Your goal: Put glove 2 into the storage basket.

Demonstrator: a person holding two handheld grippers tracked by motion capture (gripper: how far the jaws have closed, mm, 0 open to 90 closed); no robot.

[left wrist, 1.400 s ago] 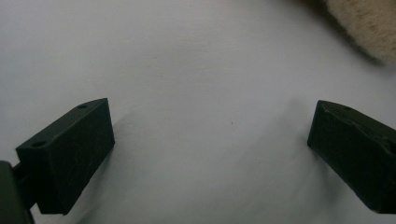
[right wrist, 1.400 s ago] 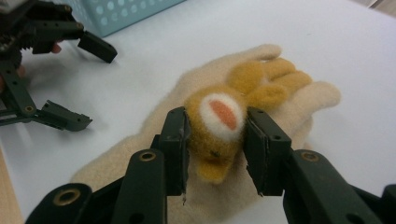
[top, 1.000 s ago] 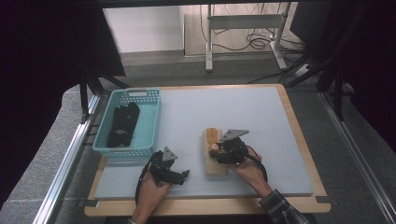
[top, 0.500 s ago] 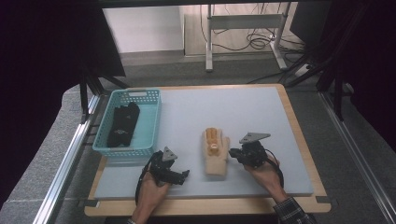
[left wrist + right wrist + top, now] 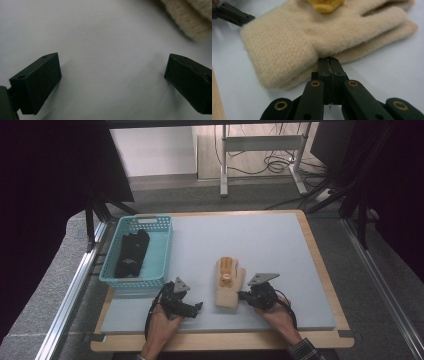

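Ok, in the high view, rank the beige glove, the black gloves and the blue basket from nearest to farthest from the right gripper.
1. Beige glove: just left of the right gripper, whose shut jaws meet at its edge.
2. Blue basket: farther left, at the mat's left edge; its near wall comes before its contents.
3. Black gloves: inside the basket, toward its left side.

We see a lab-like test room: a grey work table framed by black curtains, metal rails, floor cables.
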